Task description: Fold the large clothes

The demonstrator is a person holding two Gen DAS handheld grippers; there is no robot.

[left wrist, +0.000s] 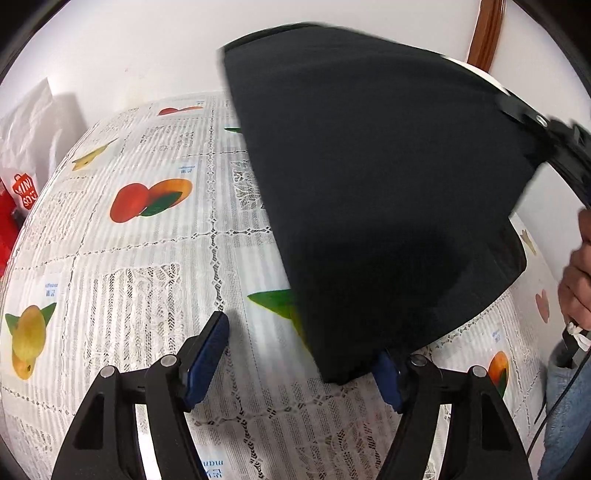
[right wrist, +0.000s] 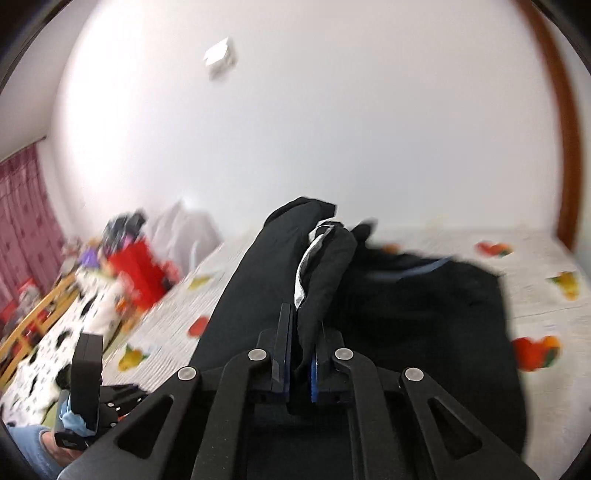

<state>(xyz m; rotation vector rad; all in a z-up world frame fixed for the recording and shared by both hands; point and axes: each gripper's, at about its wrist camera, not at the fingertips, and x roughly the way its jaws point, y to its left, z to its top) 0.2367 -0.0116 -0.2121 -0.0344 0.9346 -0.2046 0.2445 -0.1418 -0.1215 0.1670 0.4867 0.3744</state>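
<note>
A large black garment (left wrist: pixel 373 192) hangs as a raised sheet above the table, its lower part resting on the fruit-print tablecloth (left wrist: pixel 140 258). My left gripper (left wrist: pixel 303 350) is open; its right finger is under the cloth's lower corner, its left finger (left wrist: pixel 207 354) is free. My right gripper (right wrist: pixel 301 325) is shut on a bunched black fold of the garment (right wrist: pixel 325 266) with a white label showing, held up above the rest of the garment (right wrist: pixel 424 314) on the table. The right gripper also shows in the left wrist view (left wrist: pixel 554 136) at the top right.
A red bag (left wrist: pixel 18 206) and a white bag (left wrist: pixel 33 125) stand at the table's far left. A white wall runs behind, with a wooden frame (left wrist: pixel 484 33). A cluttered side area with a cow-print cloth (right wrist: pixel 74 325) lies left of the table.
</note>
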